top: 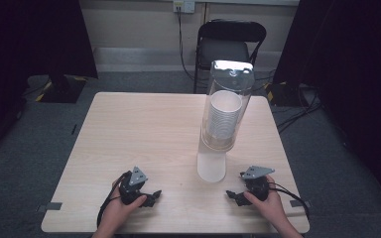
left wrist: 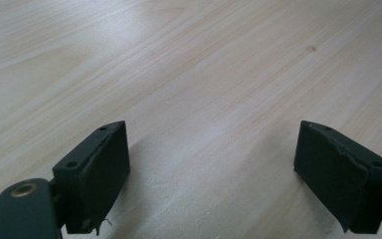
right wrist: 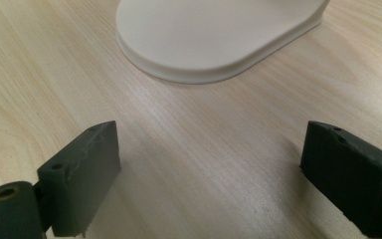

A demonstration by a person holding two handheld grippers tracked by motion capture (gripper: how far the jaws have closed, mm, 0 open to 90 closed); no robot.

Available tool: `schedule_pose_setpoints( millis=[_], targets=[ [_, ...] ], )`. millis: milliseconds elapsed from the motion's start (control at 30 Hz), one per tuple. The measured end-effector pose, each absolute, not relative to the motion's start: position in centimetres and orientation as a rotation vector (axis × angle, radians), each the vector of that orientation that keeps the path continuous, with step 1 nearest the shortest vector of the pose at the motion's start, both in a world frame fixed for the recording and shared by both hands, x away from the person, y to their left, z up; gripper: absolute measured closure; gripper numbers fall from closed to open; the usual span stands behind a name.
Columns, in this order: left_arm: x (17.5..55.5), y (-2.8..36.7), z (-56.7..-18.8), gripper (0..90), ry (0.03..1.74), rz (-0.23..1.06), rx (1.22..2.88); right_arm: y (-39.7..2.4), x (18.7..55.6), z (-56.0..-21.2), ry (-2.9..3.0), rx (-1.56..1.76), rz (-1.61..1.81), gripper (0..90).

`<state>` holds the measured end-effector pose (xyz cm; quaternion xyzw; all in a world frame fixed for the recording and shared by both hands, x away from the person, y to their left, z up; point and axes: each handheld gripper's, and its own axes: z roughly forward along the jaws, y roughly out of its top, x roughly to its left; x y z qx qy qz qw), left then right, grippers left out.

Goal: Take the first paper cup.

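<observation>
Clear plastic: cup dispenser [top: 222, 116] stands upright on my tabletop [top: 129, 134], white cups stacked inside.
Nearer: right tongs [top: 234, 195], base just ahead.
Left tongs [top: 155, 195]: farther off.
Both: jaws apart, empty.

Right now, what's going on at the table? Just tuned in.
A person rests both hands on the near edge of the wooden table, one gripper in each. The left gripper and right gripper are both open, holding nothing. Between them and farther back stands a clear cup dispenser holding a stack of white cups, on its white base. Nothing is being handled.
</observation>
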<state>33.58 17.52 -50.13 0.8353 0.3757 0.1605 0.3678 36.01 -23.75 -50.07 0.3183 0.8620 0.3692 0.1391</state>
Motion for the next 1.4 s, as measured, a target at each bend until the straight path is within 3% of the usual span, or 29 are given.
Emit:
schedule_pose_setpoints(
  millis=[233,267,333,433,500,1033,1400],
  targets=[
    [33.6,17.5,-50.1,13.8,0.965,0.412,2.146,-23.6,36.1,-50.1,2.520,0.894,1.065,4.1],
    [33.6,17.5,-50.2,13.8,0.974,0.411,2.132,-23.6,36.2,-50.1,2.519,0.882,1.071,5.4],
    [33.6,17.5,-50.2,13.8,0.973,0.411,2.132,-23.6,36.2,-50.0,2.492,0.892,1.099,18.2],
    [33.6,17.5,-50.2,13.8,0.973,0.410,2.134,-23.5,36.4,-49.5,2.486,0.920,1.179,15.0],
    [33.6,17.5,-50.1,13.8,0.973,0.410,2.134,-23.4,36.6,-48.9,2.458,0.914,1.229,19.4],
    [33.6,17.5,-50.1,13.8,0.966,0.408,2.139,-20.6,39.4,-43.5,2.308,0.869,1.446,17.7],
    [33.6,17.6,-50.1,13.8,0.953,0.407,2.149,-19.7,40.9,-42.2,2.239,0.854,1.495,19.5]
  ],
)
